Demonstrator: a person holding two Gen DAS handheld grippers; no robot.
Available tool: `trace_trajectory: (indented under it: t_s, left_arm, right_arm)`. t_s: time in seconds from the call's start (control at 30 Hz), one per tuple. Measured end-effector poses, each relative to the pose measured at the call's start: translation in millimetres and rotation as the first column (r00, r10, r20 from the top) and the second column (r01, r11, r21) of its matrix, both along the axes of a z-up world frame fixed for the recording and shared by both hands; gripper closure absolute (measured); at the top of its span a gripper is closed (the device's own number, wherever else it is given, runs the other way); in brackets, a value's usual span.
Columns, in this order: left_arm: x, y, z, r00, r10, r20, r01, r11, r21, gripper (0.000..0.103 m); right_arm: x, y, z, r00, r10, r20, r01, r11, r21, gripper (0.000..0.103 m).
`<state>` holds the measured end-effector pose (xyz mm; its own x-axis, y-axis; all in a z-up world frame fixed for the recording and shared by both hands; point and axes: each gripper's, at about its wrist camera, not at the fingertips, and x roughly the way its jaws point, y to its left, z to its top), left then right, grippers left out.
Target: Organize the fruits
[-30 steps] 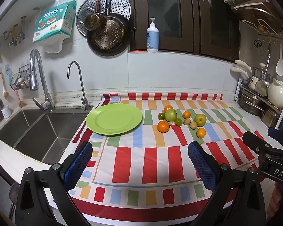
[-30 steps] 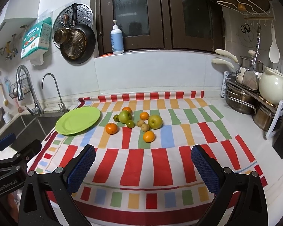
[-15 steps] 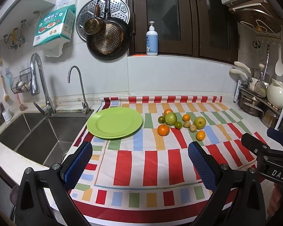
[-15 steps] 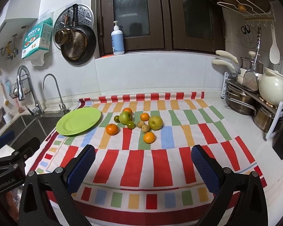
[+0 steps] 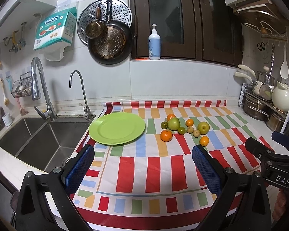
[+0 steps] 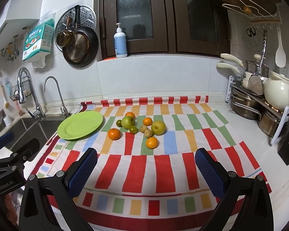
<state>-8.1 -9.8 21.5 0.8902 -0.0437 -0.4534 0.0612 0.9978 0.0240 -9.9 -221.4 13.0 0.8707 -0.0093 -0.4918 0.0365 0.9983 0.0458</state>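
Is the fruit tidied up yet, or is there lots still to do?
Nothing is tidied yet. The green plate has no fruit on it. All the fruit sits in a loose bunch on the striped cloth beside it: oranges such as this orange, two green apples, and some small green and brown ones. The left gripper and right gripper are both open and hold nothing, so every piece is left to move.

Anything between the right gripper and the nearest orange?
Nothing: only bare striped cloth lies between the open right gripper and the nearest small orange, seen in right wrist view.
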Motion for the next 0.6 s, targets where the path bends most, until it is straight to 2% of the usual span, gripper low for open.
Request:
trace_trajectory:
  t_s: [0.6]
  left_arm:
    - [10.2, -2.9, 1.2, 1.0, -0.016, -0.004, 0.016, 1.0, 0.0, 0.0]
  right_arm:
    - [3.5, 0.9, 0.7, 1.0, 0.0, -0.002, 0.0, 1.0, -0.009, 0.001]
